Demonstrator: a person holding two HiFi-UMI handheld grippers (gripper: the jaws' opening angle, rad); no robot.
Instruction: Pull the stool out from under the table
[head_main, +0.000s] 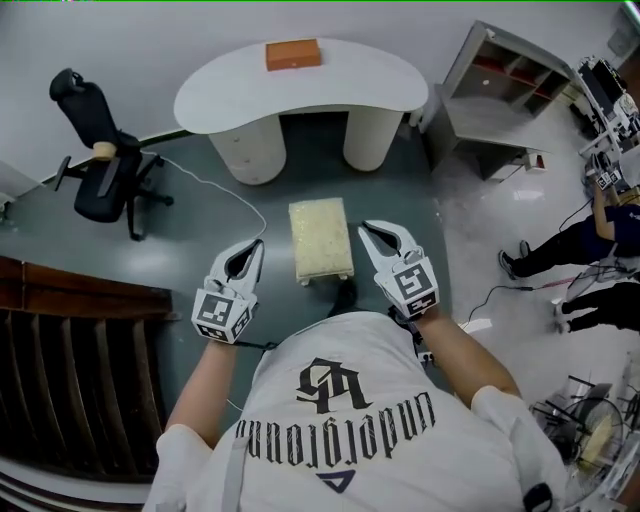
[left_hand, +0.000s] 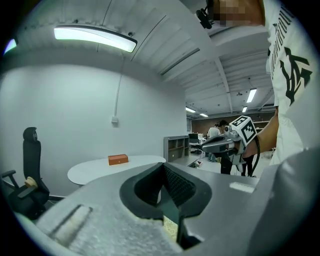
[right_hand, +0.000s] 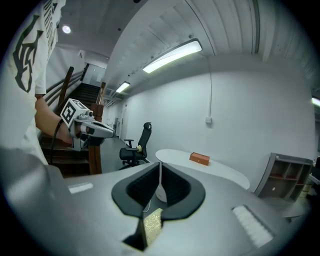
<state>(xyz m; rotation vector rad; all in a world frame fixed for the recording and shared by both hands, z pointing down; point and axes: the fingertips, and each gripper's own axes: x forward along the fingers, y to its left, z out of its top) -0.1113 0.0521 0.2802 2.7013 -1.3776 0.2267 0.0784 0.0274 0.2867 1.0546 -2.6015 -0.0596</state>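
Observation:
The stool (head_main: 320, 238), a small one with a cream cushioned top, stands on the dark floor in front of the white curved table (head_main: 230, 95), clear of its edge. My left gripper (head_main: 257, 246) hangs in the air just left of the stool, shut and empty. My right gripper (head_main: 366, 229) is held just right of the stool, also shut with nothing in it. In the left gripper view the jaws (left_hand: 162, 167) meet, and a strip of the cushion (left_hand: 171, 228) shows below them. The right gripper view shows its jaws (right_hand: 160, 165) closed above the cushion (right_hand: 152, 222).
An orange box (head_main: 293, 54) lies on the table. A black office chair (head_main: 105, 165) stands at the left, and a grey shelf unit (head_main: 500, 95) at the right. Dark wooden stairs (head_main: 70, 350) are near left. A person (head_main: 585, 245) stands at the right edge. A cable (head_main: 215, 195) runs across the floor.

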